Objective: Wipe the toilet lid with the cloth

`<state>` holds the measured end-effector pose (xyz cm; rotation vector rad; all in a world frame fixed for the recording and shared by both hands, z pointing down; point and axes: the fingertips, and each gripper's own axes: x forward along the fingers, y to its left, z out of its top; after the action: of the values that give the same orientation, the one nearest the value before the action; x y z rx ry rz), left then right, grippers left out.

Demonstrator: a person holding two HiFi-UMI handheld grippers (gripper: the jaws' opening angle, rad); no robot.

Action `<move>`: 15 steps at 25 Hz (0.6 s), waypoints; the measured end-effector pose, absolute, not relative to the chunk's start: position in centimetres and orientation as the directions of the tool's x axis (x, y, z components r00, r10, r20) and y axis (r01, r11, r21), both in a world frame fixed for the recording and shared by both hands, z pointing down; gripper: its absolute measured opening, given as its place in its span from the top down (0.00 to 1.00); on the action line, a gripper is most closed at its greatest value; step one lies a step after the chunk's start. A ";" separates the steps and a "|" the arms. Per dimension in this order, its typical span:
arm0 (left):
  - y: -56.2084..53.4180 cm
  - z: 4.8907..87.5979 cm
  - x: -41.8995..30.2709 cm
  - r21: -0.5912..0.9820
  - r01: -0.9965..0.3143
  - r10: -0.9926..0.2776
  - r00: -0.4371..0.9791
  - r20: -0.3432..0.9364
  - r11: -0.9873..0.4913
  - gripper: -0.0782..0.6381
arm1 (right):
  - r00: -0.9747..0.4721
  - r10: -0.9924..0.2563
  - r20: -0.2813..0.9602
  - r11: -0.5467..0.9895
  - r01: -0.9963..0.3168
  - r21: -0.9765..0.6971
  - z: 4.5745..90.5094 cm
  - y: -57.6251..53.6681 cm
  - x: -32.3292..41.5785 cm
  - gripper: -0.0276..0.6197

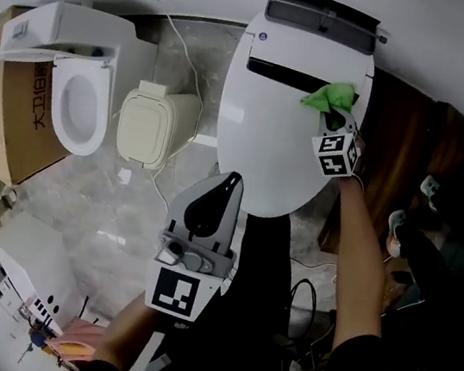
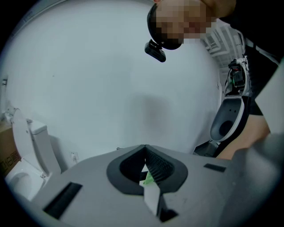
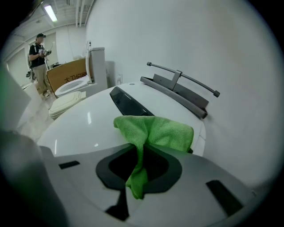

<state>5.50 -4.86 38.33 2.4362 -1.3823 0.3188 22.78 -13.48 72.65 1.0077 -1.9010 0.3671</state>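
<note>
A white toilet lid (image 1: pixel 266 133) fills the upper middle of the head view, closed, glossy and oval. A dark strip (image 1: pixel 297 79) runs across its far end, and a grey bar (image 1: pixel 325 13) is mounted beyond that, against the wall. A second toilet (image 1: pixel 80 99) with its seat exposed is seen at upper left, with a cardboard box (image 1: pixel 18 116) at its left and a beige bin (image 1: pixel 147 127) between the two toilets on the marbled floor (image 1: pixel 122 215).

The left gripper (image 1: pixel 232 179) is held below the near edge of the lid at lower centre, apart from it. Its jaws are brought together tip to tip, and nothing can be made out as gripped between them.

The right gripper (image 1: pixel 338 120) is placed over the lid's upper right part, beside the right end of the dark strip. Its jaws are closed on the cloth (image 3: pixel 155 131).

The cloth is bright green with a fine, fuzzy weave. It is pinched at a narrow fold, so that a thin tail is left hanging back through the jaws toward the camera. The larger part is bunched in soft creases beyond the tips and rests on the lid, its far edge reaching the end of the dark strip.
</note>
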 end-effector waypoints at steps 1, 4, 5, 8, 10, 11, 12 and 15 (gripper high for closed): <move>-4.9 38.4 5.3 0.164 -0.863 -0.791 0.504 0.347 -0.478 0.88 | -0.245 -0.489 0.837 0.623 -0.769 0.139 72.8 -13.5 22.5 0.89; -5.0 38.7 4.9 0.156 -0.864 -0.791 0.502 0.350 -0.479 0.88 | -0.266 -0.464 0.845 0.647 -0.753 0.118 73.3 -12.9 21.4 0.89; -4.9 38.7 4.8 0.157 -0.863 -0.789 0.503 0.352 -0.480 0.88 | -0.267 -0.461 0.846 0.655 -0.746 0.121 73.4 -12.7 21.0 0.89; -4.9 38.8 4.2 0.172 -0.859 -0.784 0.511 0.353 -0.482 0.88 | -0.261 -0.462 0.848 0.666 -0.733 0.138 73.6 -12.2 20.5 0.89; -4.8 38.6 3.7 0.178 -0.854 -0.780 0.519 0.350 -0.489 0.88 | -0.262 -0.454 0.852 0.674 -0.726 0.136 73.7 -11.7 19.9 0.89; -4.7 38.6 3.4 0.179 -0.851 -0.777 0.524 0.350 -0.494 0.88 | -0.265 -0.448 0.854 0.678 -0.723 0.132 73.7 -11.4 19.6 0.89; -4.7 38.6 3.1 0.181 -0.848 -0.773 0.529 0.349 -0.498 0.88 | -0.268 -0.444 0.855 0.680 -0.722 0.126 73.8 -11.1 19.3 0.89; -4.4 38.8 2.1 0.195 -0.841 -0.767 0.540 0.347 -0.504 0.88 | -0.270 -0.440 0.856 0.676 -0.727 0.118 73.9 -10.2 18.4 0.89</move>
<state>2.11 -4.40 38.78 2.4426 -1.3261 0.3070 18.43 -10.16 73.90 0.9121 -1.9129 0.3691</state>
